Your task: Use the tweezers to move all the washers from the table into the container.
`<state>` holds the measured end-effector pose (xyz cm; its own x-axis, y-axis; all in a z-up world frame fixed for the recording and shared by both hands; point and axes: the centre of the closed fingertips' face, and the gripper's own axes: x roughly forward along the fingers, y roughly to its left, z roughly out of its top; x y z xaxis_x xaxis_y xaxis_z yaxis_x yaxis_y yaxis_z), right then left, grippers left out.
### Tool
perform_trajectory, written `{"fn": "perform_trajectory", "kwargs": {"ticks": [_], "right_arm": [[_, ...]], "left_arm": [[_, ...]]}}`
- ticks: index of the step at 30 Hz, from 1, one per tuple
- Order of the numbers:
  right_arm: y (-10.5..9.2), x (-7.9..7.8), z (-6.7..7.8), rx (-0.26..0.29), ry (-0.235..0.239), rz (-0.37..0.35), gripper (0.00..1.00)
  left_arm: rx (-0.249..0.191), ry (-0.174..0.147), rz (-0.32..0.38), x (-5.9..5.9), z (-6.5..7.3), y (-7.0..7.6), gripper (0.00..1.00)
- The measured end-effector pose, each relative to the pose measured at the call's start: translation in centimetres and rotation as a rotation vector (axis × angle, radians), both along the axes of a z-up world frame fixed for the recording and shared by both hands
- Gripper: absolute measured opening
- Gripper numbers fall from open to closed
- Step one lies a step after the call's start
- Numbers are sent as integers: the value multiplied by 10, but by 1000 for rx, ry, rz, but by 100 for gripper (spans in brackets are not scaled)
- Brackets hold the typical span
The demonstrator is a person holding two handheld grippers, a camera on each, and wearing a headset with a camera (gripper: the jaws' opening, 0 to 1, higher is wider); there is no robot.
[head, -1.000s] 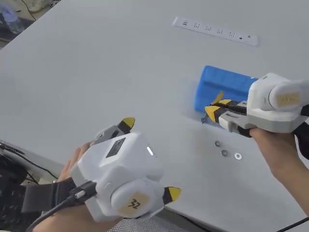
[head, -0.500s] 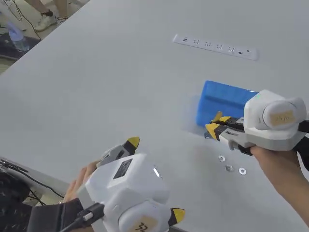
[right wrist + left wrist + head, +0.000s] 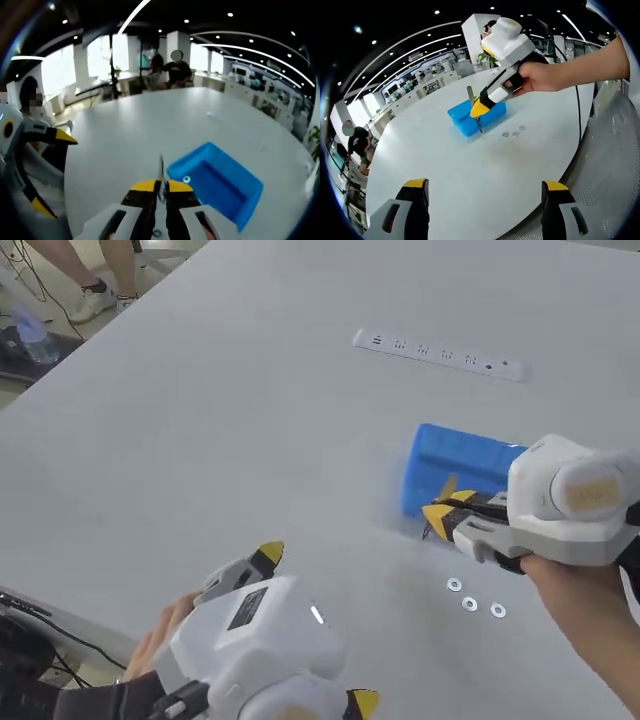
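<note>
The right tool (image 3: 438,514) is clenched on tweezers (image 3: 479,125) just beside the blue container (image 3: 455,455); the left tool (image 3: 485,185) hangs released, wide open.

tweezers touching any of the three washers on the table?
Apart. Left gripper view shows bare table between the tip of the tweezers and the washers.

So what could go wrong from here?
The three washers lie flat and close together on the smooth table, so the tweezers in the right gripper may slip or knock a neighbour away. A washer dropped short of the blue container would land back on the table.
</note>
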<state>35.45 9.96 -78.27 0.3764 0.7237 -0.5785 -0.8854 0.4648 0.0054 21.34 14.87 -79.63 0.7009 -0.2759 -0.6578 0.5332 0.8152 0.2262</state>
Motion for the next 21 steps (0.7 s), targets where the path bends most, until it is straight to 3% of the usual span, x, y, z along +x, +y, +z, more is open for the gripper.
{"fn": "perform_trajectory", "kwargs": {"ticks": [6,12,15,21], "right_arm": [[4,1,41,75,-45,-14,2],[10,7,75,112,-108,-9,2],[12,10,82,113,-132,-5,2],[10,21,77,93,-147,-31,2]], "left_arm": [[2,-3,1,0,1,1,96],[3,-5,-1,0,1,0,96],[-1,-5,2,0,1,1,96],[5,-2,-1,0,0,1,96]]}}
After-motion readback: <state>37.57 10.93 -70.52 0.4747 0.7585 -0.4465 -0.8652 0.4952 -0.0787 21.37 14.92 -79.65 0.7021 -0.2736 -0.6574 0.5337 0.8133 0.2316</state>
